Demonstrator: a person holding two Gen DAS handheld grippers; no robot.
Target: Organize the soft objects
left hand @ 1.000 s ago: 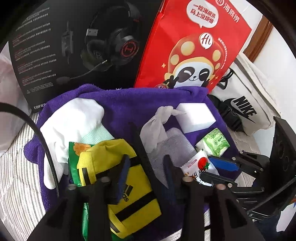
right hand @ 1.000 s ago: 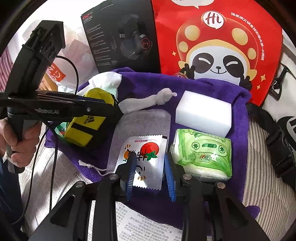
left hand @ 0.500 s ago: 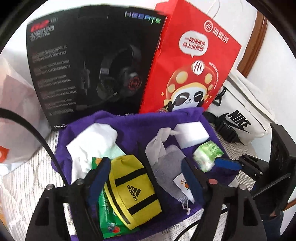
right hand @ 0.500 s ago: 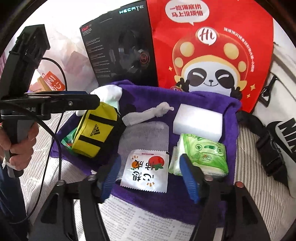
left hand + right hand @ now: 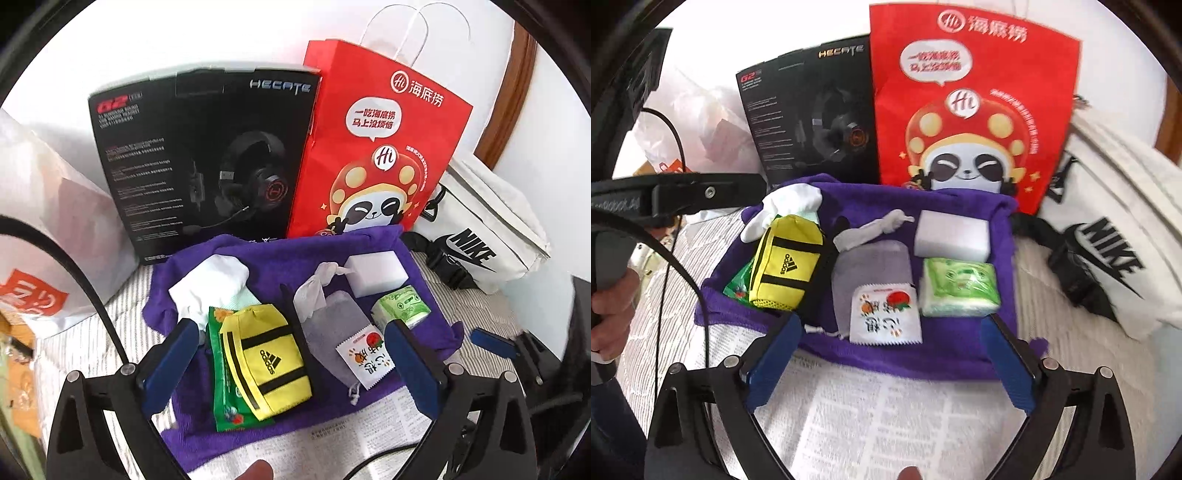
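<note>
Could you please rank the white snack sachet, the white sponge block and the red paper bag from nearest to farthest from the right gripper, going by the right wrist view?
From the open right gripper:
1. White snack sachet, just ahead of the fingertips on the near part of the purple towel.
2. White sponge block, farther back, right of centre.
3. Red paper bag, standing behind the towel.

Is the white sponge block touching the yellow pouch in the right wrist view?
No. The white sponge block lies at the far right of the purple towel, while the yellow pouch lies at its left, with a grey bag between them.
</note>
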